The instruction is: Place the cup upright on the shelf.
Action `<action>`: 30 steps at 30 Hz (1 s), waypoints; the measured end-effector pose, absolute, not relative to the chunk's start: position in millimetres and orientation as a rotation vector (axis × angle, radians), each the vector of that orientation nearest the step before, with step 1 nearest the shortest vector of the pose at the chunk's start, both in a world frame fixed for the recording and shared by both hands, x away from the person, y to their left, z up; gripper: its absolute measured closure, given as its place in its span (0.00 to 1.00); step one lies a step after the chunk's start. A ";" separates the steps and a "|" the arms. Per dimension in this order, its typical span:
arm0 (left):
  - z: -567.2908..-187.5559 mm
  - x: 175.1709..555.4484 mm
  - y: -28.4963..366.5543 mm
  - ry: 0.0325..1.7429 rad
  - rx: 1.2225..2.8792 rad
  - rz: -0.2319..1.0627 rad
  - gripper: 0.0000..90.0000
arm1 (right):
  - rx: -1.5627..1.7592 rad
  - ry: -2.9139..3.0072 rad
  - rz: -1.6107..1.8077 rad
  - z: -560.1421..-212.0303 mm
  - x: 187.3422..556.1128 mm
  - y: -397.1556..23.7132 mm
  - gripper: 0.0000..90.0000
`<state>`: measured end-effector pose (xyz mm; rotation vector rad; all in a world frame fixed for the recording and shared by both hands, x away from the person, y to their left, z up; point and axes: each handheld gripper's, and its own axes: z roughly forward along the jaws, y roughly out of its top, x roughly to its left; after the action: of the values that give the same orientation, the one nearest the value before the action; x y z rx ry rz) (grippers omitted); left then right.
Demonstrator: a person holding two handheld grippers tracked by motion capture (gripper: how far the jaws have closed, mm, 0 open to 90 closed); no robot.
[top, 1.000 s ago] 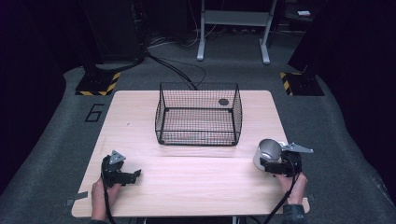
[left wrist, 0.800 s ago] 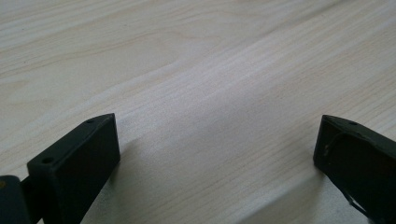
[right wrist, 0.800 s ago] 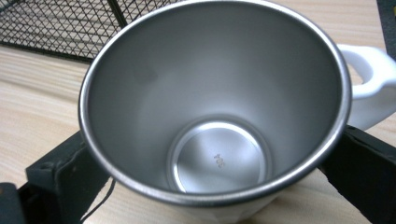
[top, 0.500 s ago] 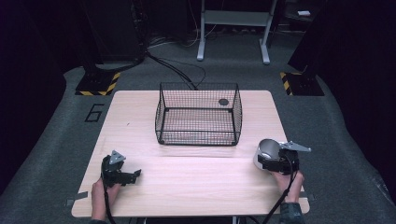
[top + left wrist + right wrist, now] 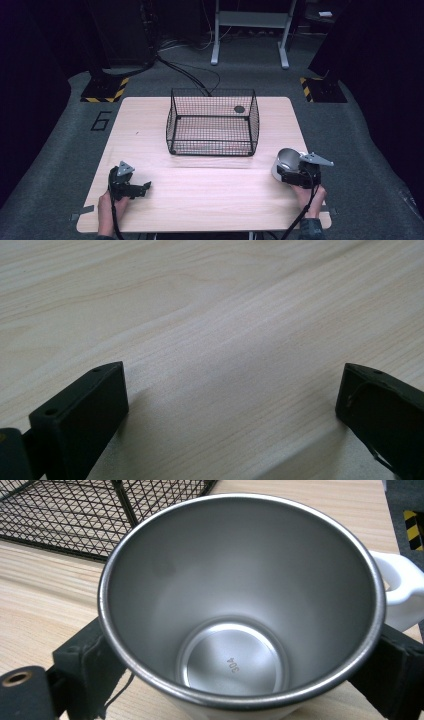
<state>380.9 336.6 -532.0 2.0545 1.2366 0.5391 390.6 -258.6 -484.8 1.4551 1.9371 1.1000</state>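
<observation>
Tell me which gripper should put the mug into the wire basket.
Right. The right gripper has its jaws on both sides of the mug, beside the wire basket. The left gripper is open over bare table.

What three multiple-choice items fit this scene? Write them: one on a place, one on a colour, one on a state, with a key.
1. Where is the steel mug?
A. inside the wire basket
B. between the right gripper's jaws
C. on the floor

2. What colour is the wire basket?
A. black
B. white
C. red

3. How is the left gripper?
A. shut on a cloth
B. shut on the mug
C. open, holding nothing

Key: 1 B, a jaw flanks each side of the mug in the right gripper view. 2 A, its mesh is black. 3 C, bare table shows between its jaws.
</observation>
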 end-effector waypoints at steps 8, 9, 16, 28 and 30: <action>-531.6 380.9 336.9 1.237 2.059 0.534 0.01 | 1.398 1.919 1.101 -487.8 386.6 -257.2 0.08; -532.1 380.9 336.6 1.237 2.053 0.540 0.01 | 1.400 1.916 1.103 -487.9 386.1 -256.6 0.08; -532.0 380.9 336.7 1.237 2.055 0.539 0.01 | 1.375 1.893 1.130 -490.1 382.8 -256.9 0.08; -532.4 381.0 336.5 1.236 2.049 0.542 0.01 | 1.344 1.863 1.155 -488.0 376.4 -255.1 0.08; -532.1 380.9 336.6 1.237 2.053 0.540 0.01 | 1.344 1.866 1.163 -487.2 376.1 -253.8 0.08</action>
<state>380.9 336.6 -532.1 2.0534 1.2366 0.5400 376.1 -253.8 -487.2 1.3439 1.8662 1.1627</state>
